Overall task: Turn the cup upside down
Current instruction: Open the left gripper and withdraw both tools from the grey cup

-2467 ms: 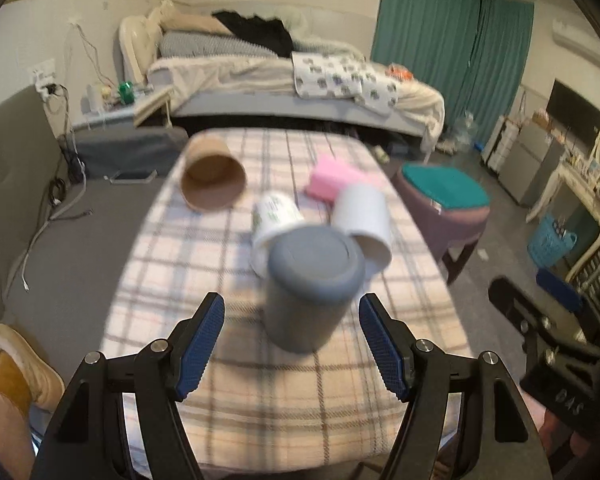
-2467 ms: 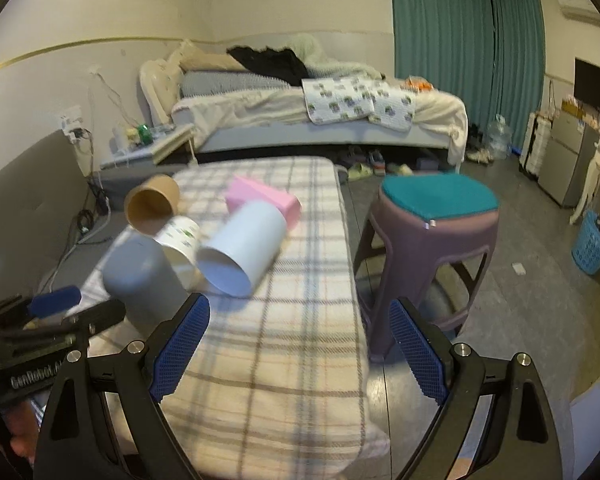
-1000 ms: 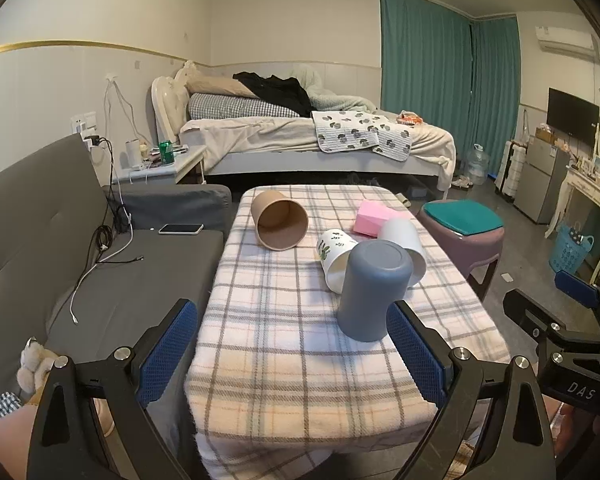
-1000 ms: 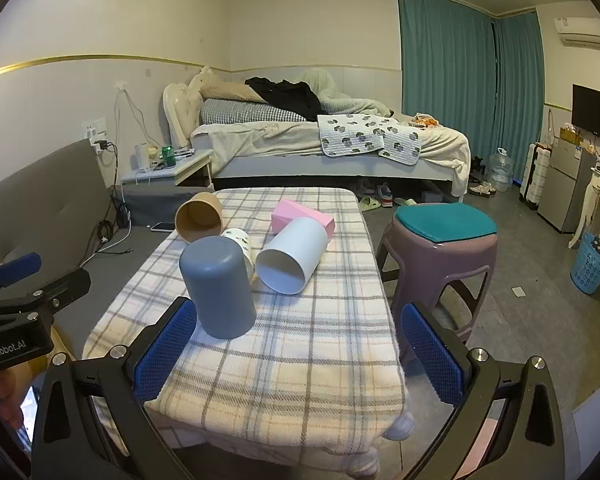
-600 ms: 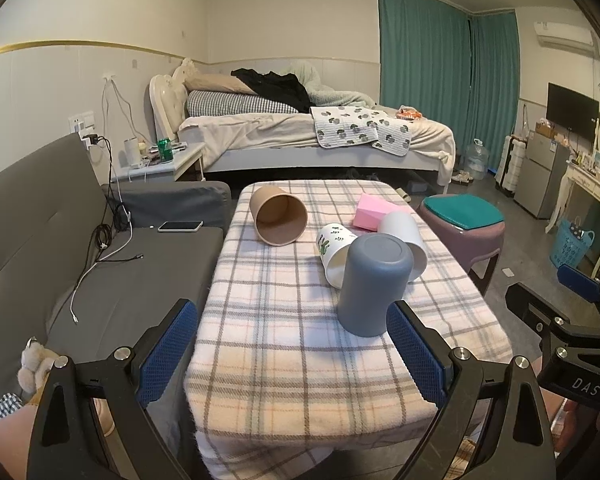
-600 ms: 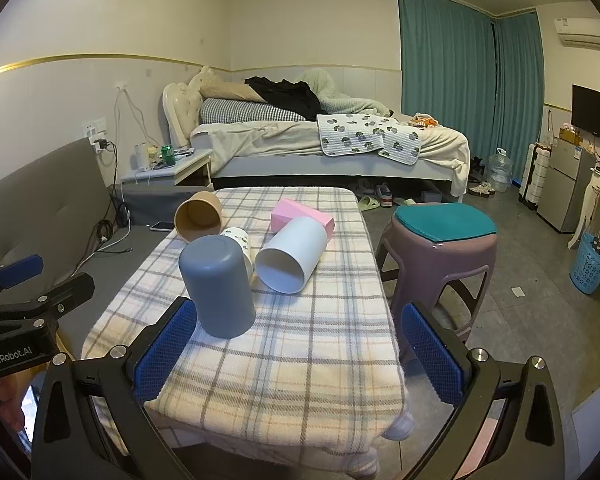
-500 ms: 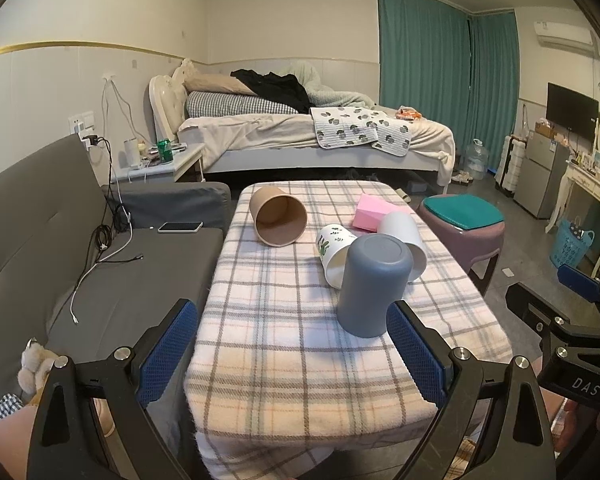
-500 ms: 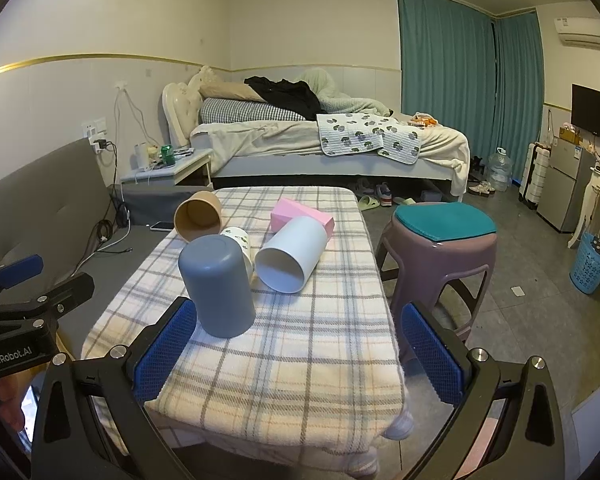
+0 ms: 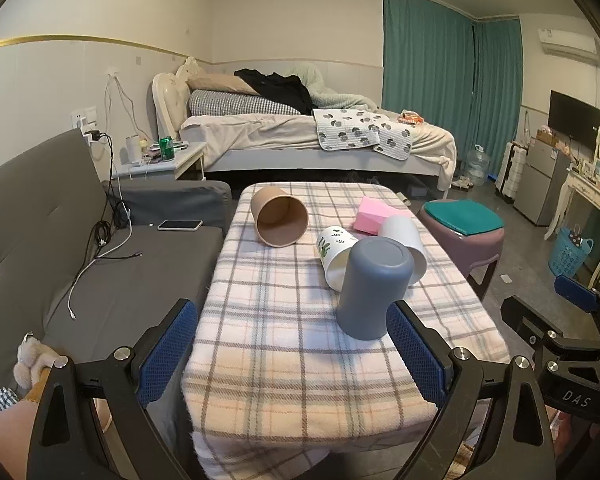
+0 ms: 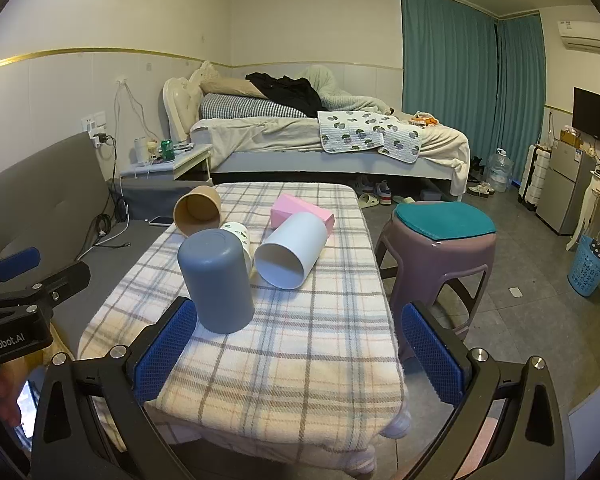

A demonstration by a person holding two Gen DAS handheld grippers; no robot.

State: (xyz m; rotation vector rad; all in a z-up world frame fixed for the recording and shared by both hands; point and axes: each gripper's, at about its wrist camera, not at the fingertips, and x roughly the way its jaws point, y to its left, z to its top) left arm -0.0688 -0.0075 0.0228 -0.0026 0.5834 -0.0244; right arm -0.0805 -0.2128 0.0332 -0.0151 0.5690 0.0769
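Observation:
A grey-blue cup (image 9: 370, 288) stands upside down on the plaid-covered table (image 9: 284, 340); it also shows in the right wrist view (image 10: 216, 284). Three cups lie on their sides behind it: a brown paper cup (image 9: 278, 220) (image 10: 198, 210), a white cup with green print (image 9: 334, 256) (image 10: 238, 236) and a plain white cup (image 9: 406, 240) (image 10: 290, 250). My left gripper (image 9: 292, 354) is open and empty, held back from the table's near edge. My right gripper (image 10: 296, 350) is open and empty, also held back from the table.
A pink box (image 9: 376, 214) (image 10: 300, 210) lies at the table's far right. A purple stool with a teal cushion (image 10: 440, 248) stands right of the table. A grey sofa (image 9: 80, 264) with a phone (image 9: 180, 225) is on the left. A bed (image 9: 320, 140) is behind.
Both grippers have pulled back and up from the table since 2.5 s ago, when the left fingers flanked the grey-blue cup. Over the last second nothing has visibly moved.

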